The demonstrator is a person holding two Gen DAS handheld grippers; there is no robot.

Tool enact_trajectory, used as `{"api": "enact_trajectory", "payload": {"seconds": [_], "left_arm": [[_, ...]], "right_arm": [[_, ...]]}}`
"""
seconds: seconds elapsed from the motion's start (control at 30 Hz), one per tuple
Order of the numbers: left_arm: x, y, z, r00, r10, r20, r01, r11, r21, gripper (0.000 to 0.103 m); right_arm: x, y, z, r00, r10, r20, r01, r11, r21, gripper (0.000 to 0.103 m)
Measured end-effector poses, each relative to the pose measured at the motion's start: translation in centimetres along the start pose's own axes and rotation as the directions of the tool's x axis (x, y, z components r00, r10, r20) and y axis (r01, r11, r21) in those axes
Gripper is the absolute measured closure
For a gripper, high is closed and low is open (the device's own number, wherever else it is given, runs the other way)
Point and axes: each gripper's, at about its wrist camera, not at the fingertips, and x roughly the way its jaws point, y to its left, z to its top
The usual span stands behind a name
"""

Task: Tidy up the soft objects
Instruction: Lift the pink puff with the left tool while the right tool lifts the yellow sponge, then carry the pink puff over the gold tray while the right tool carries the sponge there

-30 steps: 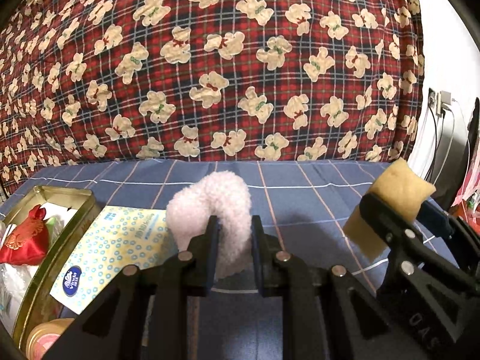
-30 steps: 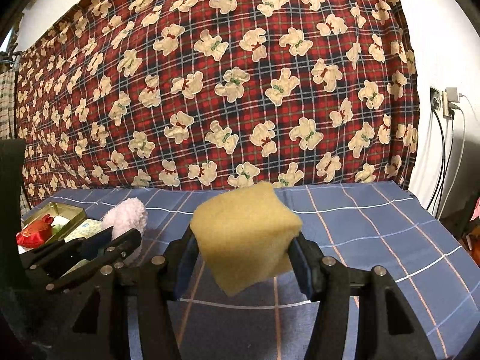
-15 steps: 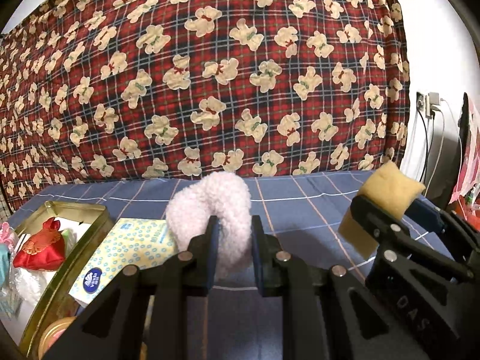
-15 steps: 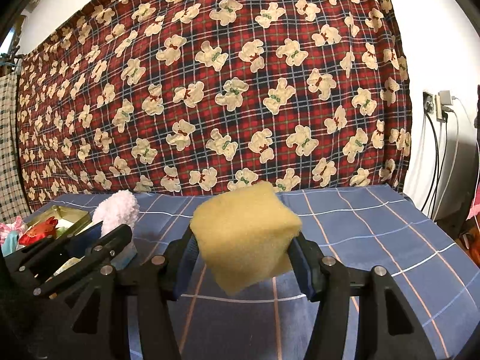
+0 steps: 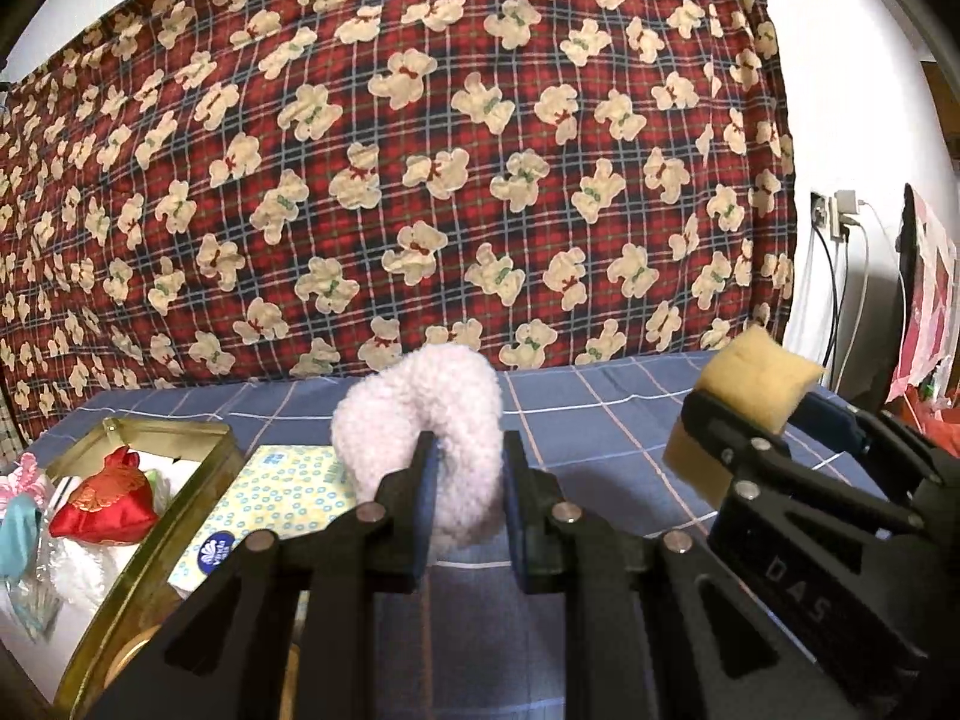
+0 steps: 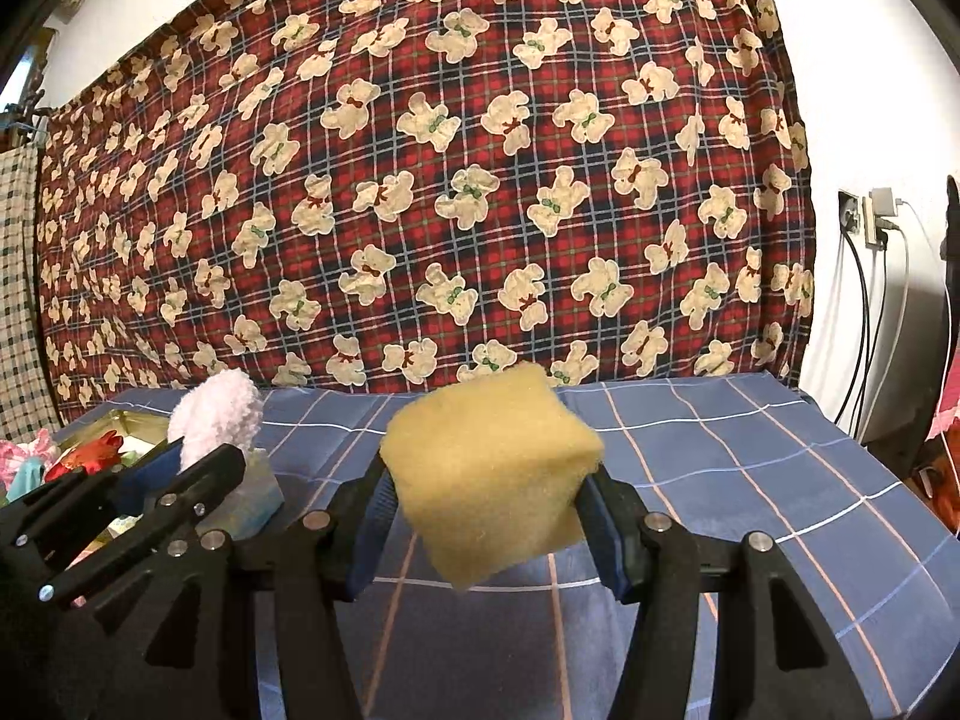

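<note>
My left gripper (image 5: 467,501) is shut on a fluffy pale pink ring (image 5: 420,414) and holds it above the blue checked cloth (image 5: 600,420). The ring also shows in the right wrist view (image 6: 219,414). My right gripper (image 6: 489,531) is shut on a yellow sponge block (image 6: 492,468), held above the cloth; the sponge also shows at the right of the left wrist view (image 5: 753,384). A gold tin (image 5: 180,516) at the left holds a red pouch (image 5: 105,504) and other soft items.
A yellow-dotted tissue pack (image 5: 270,510) lies beside the tin. A red plaid teddy-bear fabric (image 5: 420,180) hangs behind the table. Wall sockets with cables (image 6: 870,222) are at the right. A pink bow (image 6: 30,450) lies at the far left.
Both grippers have risen and tilted up a little, still holding their objects; more of the hanging fabric and wall shows now.
</note>
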Motion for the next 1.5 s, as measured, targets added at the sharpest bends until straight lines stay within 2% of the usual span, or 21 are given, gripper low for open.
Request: {"api": "enact_trajectory", "payload": {"seconds": [0.77,1.5], "left_arm": [[-2.6,1.1,-0.6,0.999,0.003,0.039,-0.005,0.999,0.039,0.085],[-4.0,4.6,-1.0,0.997,0.042,0.058,-0.044,0.998,0.039,0.085]], "right_arm": [[-1.6,1.5,-0.5,1.000,0.014,0.014,-0.014,1.000,-0.015,0.044],[-1.9,4.6,-0.8,0.999,0.031,0.007,-0.031,0.999,-0.033,0.044]]}}
